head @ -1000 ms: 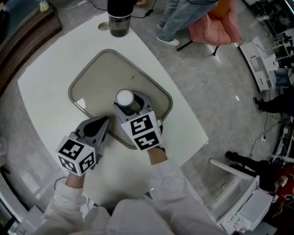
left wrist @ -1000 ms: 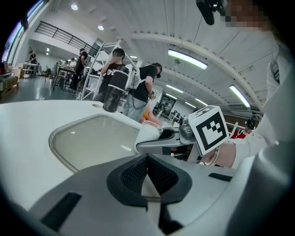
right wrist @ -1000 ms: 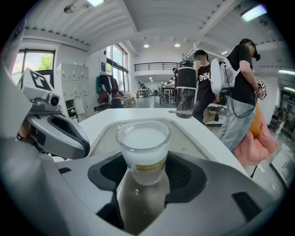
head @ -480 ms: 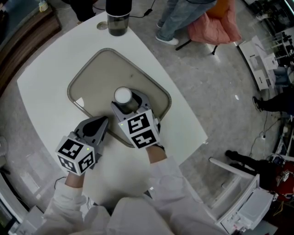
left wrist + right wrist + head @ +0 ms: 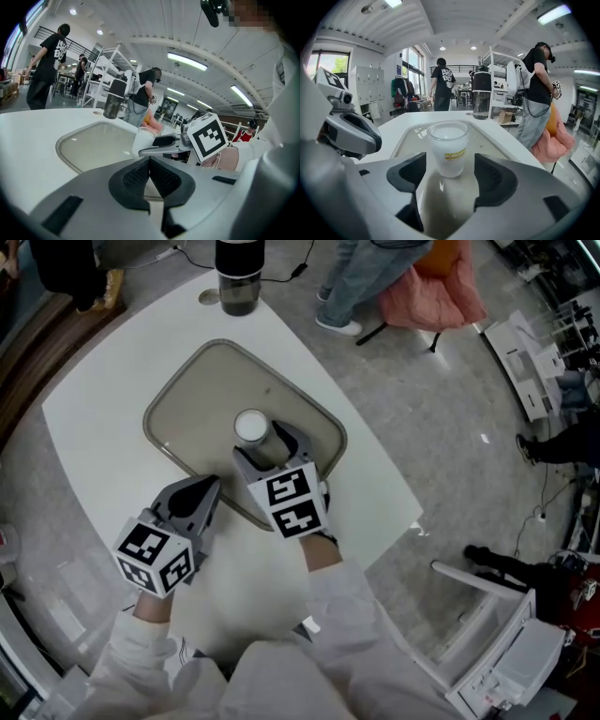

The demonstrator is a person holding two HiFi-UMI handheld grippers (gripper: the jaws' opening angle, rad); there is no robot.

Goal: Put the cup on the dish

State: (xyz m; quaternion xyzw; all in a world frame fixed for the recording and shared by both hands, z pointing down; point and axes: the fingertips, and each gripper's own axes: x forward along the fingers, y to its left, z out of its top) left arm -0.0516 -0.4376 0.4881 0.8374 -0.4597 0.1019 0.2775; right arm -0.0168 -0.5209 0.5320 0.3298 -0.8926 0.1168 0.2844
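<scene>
A white translucent cup [image 5: 251,427] with a yellow label stands upright on the beige dish [image 5: 208,381], a rounded tray on the white table. My right gripper [image 5: 263,448] is open around it. Its jaws have just been opening, and the cup [image 5: 448,146] sits between the pads with a gap on each side. My left gripper [image 5: 210,487] is shut and empty, hovering over the table by the dish's near left rim. In the left gripper view the cup [image 5: 142,138] and the right gripper's finger [image 5: 161,145] show ahead, over the dish [image 5: 89,146].
A dark tall jar [image 5: 240,276] stands at the table's far edge beside a small round hole [image 5: 210,296]. A person's legs [image 5: 361,282] and a pink cloth [image 5: 436,287] are beyond the table. The table's right edge [image 5: 394,479] runs close to my right hand.
The right gripper's jaws have spread apart from the cup, which stays standing on the dish. The left gripper has not moved.
</scene>
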